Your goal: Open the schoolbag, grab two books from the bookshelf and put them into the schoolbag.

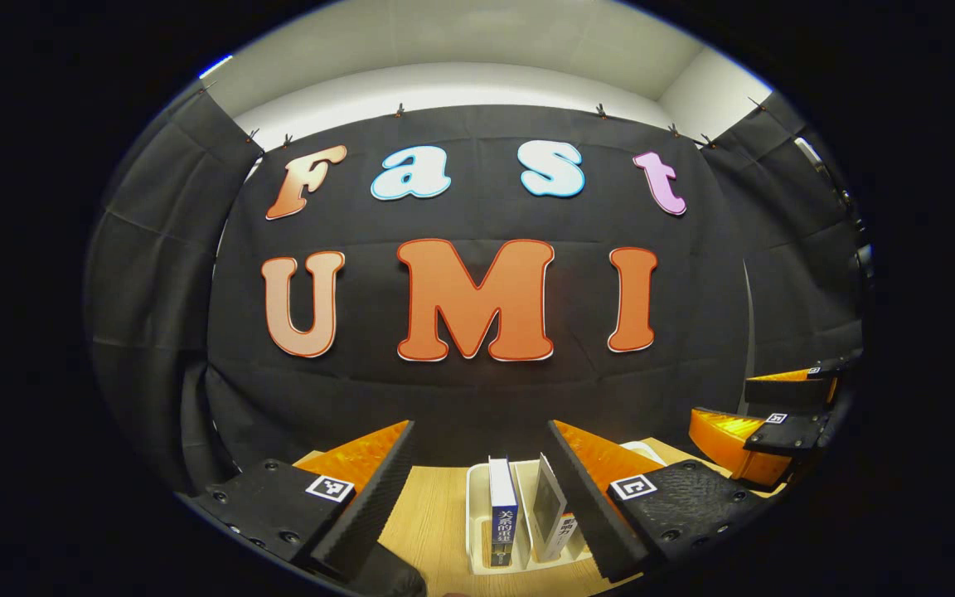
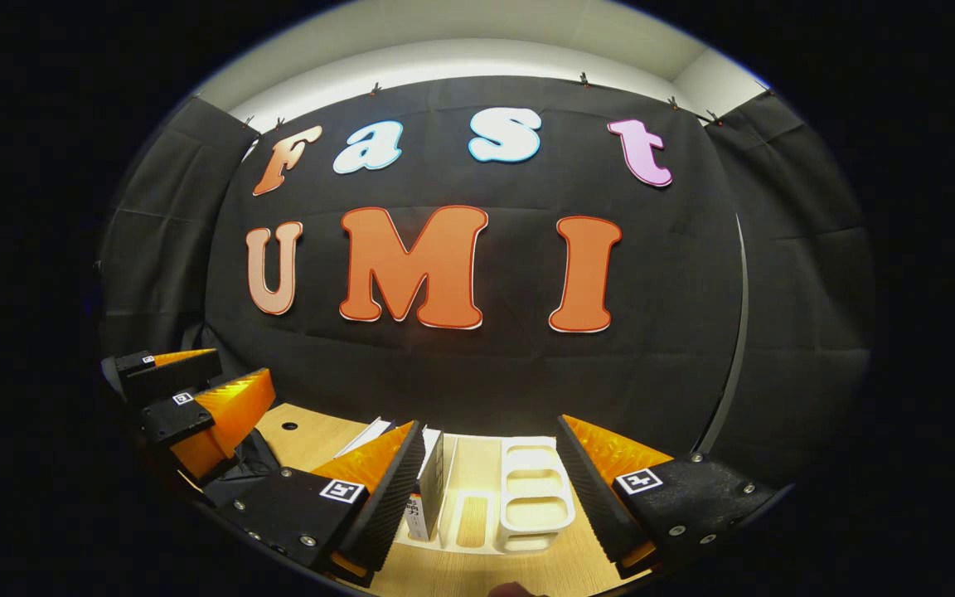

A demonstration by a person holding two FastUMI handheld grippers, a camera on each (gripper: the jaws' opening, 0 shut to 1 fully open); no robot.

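A white bookshelf rack (image 1: 477, 506) stands on the wooden table (image 1: 432, 514) against the booth's wall. It holds a blue-spined book (image 1: 503, 514) upright and a white book (image 1: 550, 507) leaning beside it. My left gripper (image 1: 482, 427) hovers open above and in front of them, holding nothing. In the right gripper view the rack (image 2: 531, 497) has empty slots at its right end, and a dark-covered book (image 2: 429, 485) stands at its left. My right gripper (image 2: 490, 424) is open and empty above the rack. A dark fabric shape (image 2: 241, 468), possibly the schoolbag, lies low at the left.
The right gripper (image 1: 722, 398) appears at the right edge of the left gripper view, and the left gripper (image 2: 244, 365) at the left of the right gripper view; both are open. Black cloth closes the back and both sides. Bare wood (image 2: 312, 435) lies left of the rack.
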